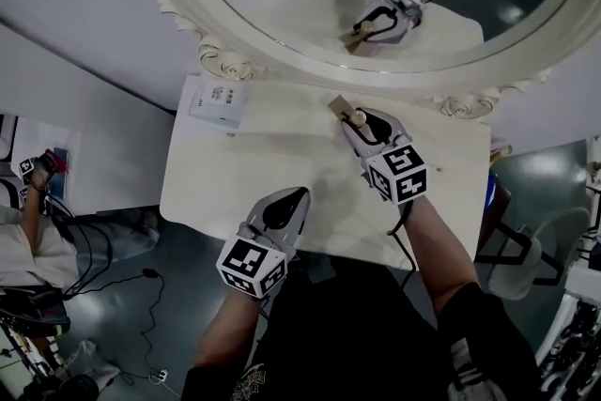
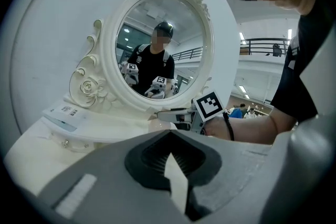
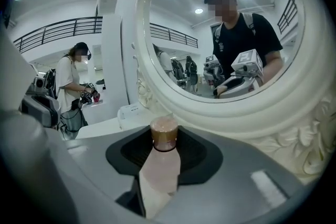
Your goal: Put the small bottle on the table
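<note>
White is seen nearly everywhere: the table (image 1: pixel 235 174), the carved frame of the round mirror (image 3: pixel 236 113) standing at its far edge, and a small printed box (image 1: pixel 218 101) laid flat on the far left corner. The small bottle (image 3: pixel 164 157) is pinched between the jaws of the right gripper (image 1: pixel 364 122), which is held over the far right part of the table, just before the foot of the mirror. In the right gripper view the bottle's pale pink body is seen clamped between the dark ribbed pads, with its brown-gold cap pointed away from the camera towards the mirror frame. From the head view it cannot be told whether the bottle touches the tabletop. The left gripper (image 1: pixel 293 200) is held at the near edge of the table, well apart from the right one, and is aimed at the mirror. Its jaws are brought together at the tips, and nothing is gripped between them. Both grippers and the person holding them are reflected in the glass. A second person (image 3: pixel 71 86) is seen standing in the background on the left.
</note>
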